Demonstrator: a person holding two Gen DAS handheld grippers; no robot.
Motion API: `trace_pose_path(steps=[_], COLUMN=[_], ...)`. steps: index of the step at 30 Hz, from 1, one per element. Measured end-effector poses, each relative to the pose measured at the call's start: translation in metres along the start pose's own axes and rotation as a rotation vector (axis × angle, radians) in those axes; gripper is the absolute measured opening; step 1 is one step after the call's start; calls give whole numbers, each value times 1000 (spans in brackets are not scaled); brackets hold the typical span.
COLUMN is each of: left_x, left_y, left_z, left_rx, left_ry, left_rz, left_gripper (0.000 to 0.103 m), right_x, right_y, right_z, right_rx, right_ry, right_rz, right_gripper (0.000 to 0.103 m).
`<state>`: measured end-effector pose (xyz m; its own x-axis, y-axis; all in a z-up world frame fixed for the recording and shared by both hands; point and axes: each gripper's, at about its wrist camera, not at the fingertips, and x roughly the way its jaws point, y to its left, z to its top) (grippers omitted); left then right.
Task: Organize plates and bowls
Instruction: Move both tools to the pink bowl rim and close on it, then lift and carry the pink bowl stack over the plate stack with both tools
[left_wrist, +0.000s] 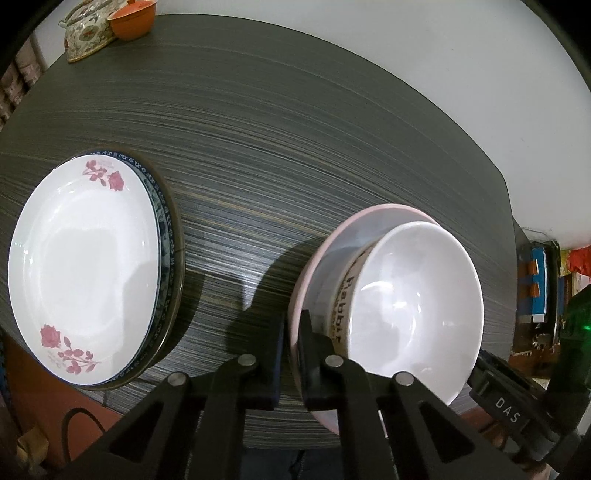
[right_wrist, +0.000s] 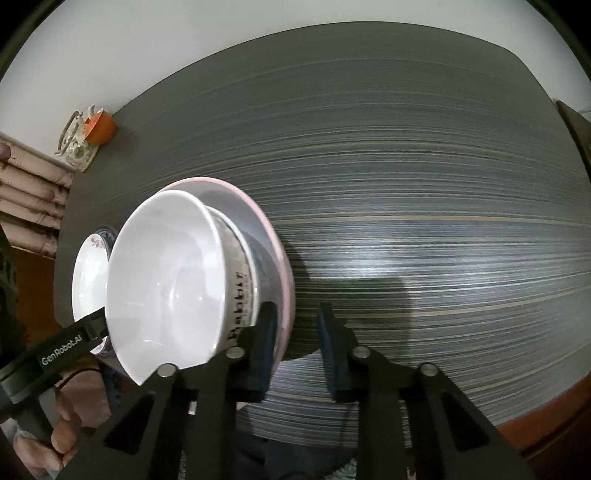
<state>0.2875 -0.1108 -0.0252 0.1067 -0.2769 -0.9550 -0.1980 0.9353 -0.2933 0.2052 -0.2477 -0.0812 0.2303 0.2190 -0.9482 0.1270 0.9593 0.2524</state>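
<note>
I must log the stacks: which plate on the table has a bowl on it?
The pink-rimmed plate, pinched at its near edge by the left tool, carries the white bowl. The rose-patterned plate holds nothing and tops a blue-patterned one.

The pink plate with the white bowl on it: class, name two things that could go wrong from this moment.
1. The left gripper pinches only the pink plate at its rim; the white bowl rests loose on it and could slide off if it tilts.
2. The rose plate stack overhangs the table edge; a nudge might tip it.
</note>
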Motion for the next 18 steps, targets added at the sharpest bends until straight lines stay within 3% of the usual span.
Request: trace_pose_path(steps=[3, 18], left_x=[0, -2], left_y=[0, -5], left_z=[0, 0], left_rx=[1, 10], left_ry=[0, -4], left_rz=[1, 10], left_gripper=[5, 5], right_x=[0, 0], right_y=[2, 6], right_z=[0, -1], right_rx=[-10, -29], right_ry=[-1, -17], right_rz=[10, -8], right_gripper=[12, 12])
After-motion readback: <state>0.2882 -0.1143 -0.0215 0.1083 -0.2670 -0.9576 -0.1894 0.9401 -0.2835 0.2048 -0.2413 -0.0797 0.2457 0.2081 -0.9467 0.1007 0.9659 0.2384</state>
